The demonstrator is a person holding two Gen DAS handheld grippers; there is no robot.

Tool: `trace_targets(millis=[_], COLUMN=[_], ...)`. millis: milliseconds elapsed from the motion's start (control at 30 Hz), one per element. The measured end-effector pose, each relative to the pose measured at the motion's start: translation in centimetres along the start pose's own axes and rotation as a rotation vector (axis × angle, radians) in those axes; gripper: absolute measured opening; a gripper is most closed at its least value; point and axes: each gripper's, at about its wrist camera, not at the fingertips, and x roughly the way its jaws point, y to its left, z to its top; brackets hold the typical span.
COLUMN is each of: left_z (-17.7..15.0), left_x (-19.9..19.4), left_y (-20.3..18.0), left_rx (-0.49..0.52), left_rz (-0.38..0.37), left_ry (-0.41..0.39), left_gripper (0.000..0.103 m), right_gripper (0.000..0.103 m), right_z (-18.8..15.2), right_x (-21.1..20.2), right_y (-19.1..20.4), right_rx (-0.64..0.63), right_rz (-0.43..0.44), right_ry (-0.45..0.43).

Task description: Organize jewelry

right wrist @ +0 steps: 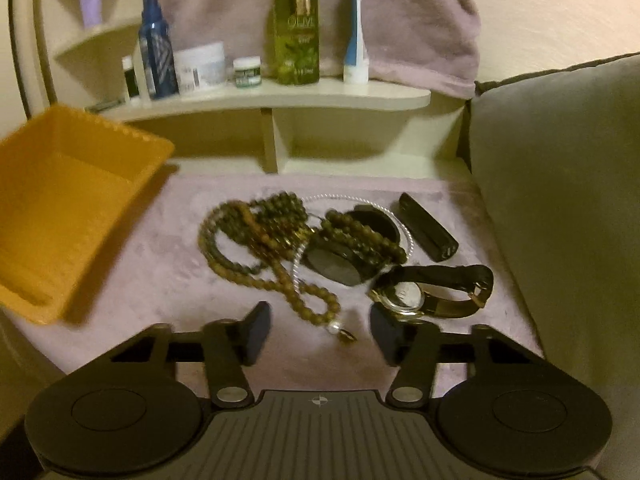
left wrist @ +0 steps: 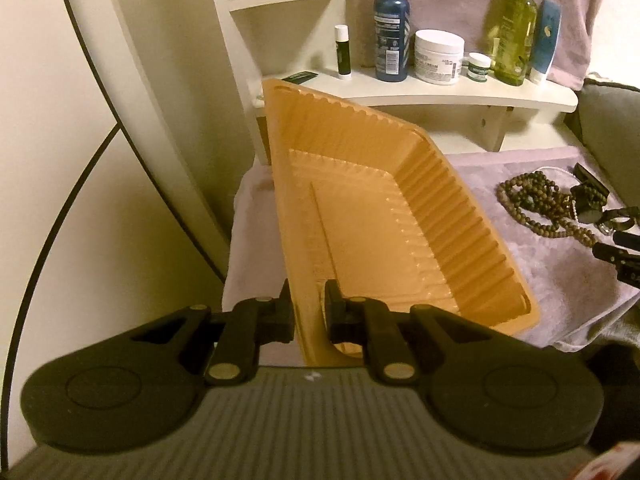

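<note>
Left wrist view: the orange tray point(left wrist: 384, 216) is tipped up on its near edge, its long axis running from the near side toward the far left, its open side facing right toward the jewelry. The left gripper point(left wrist: 308, 312) pinches the tray's near rim, one finger outside the wall and one inside. The tray stands on the left part of a lilac cloth point(left wrist: 560, 280).

In the right wrist view the jewelry lies in one heap at the middle of the cloth, just right of the tray: tangled brown bead strands point(right wrist: 256, 240), too knotted to count, one thin silvery chain point(right wrist: 404, 224) looping through them, one round black case point(right wrist: 340, 264), and one gold wristwatch point(right wrist: 404, 300) with a black strap at the near right. One black oblong box point(right wrist: 430, 226) lies apart at the far right. The right gripper point(right wrist: 320, 328) hovers over the near end of the beads with its fingers spread wide, holding nothing.

On the far shelf point(right wrist: 304, 96) stand a blue bottle point(right wrist: 156, 48), a green bottle point(right wrist: 296, 24), two white jars, large point(right wrist: 200, 66) and small point(right wrist: 247, 72), and one tube point(right wrist: 356, 28).
</note>
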Motion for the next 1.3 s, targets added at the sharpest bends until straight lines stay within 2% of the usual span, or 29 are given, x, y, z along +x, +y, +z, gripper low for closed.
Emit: trace_targets(millis=[67,133,300,400,667,700,1067,1300], left_z=[0.0,0.1,-0.1,-0.1,0.0,0.0,0.0,-0.1], left_x=[0.0,0.0,0.2,0.1,0.2,0.2,0.4,0.4], left_y=[-0.1,-0.3,-0.2,-0.3,-0.2,-0.1,0.0,0.0], left_rx=[-0.001,0.004,-0.010,-0.012,-0.012,-0.012,-0.014,-0.018], left_rz=[-0.003,0.003,0.007,0.009,0.006,0.006,0.002,-0.001], left_ry=[-0.003,-0.004,-0.003,-0.005,-0.006,-0.006,-0.006,-0.009], left_gripper=[0.012,0.012,0.012,0.012,0.012,0.012,0.012,0.012], right_gripper=[0.040,0.035,0.031,0.017,0.010,0.007,0.007,0.007], right_z=[-0.5,-0.8,-1.0,-0.9,-1.0,-0.9,0.2,2.8], right_x=[0.4,0.6,0.7,0.6,0.0,-0.1,-1.7,-2.3], right_y=[-0.5,-0.8,-0.8,-0.8,-0.5,-0.5,0.6,3.9], right_rx=[-0.003,-0.017,-0.035,-0.031,-0.029,-0.032,-0.042,-0.059], right_rz=[0.001,-0.003,0.004,0.009,0.001,0.005,0.026,0.116], right_ry=[0.012,0.013,-0.003,-0.004,-0.024,-0.025,-0.076,-0.141])
